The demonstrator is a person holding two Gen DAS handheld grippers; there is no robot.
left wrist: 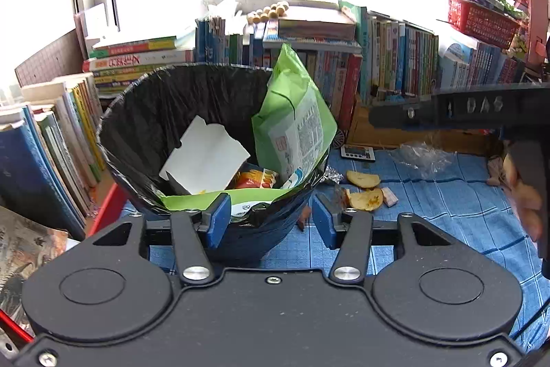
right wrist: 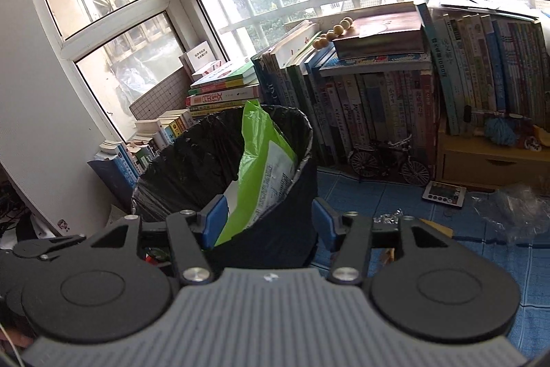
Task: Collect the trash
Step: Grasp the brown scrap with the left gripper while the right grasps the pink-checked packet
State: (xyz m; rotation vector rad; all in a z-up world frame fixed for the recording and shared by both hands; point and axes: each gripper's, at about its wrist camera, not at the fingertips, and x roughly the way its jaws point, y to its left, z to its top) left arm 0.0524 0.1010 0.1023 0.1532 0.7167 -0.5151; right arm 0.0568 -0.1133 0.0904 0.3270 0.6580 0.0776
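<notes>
A bin with a black liner (left wrist: 154,112) stands on the blue mat (left wrist: 447,202). It holds a tall green bag (left wrist: 295,119), white paper (left wrist: 206,157) and an orange wrapper (left wrist: 254,179). My left gripper (left wrist: 271,222) is open, and the bin's near rim lies between its blue pads without being pressed. My right gripper (right wrist: 270,224) is also open, just above the bin (right wrist: 192,160) and the green bag (right wrist: 261,167). On the mat to the right of the bin lie fruit peels (left wrist: 364,179), a foil scrap (left wrist: 331,176), a small wrapper (left wrist: 390,196) and crumpled clear plastic (left wrist: 422,157).
Rows of books (right wrist: 378,112) line the window wall behind the bin, with more books (left wrist: 51,140) to its left. A small remote (right wrist: 443,193) and a model bicycle (right wrist: 388,160) sit by the wooden shelf (right wrist: 488,164). A red basket (left wrist: 481,19) rests on the books.
</notes>
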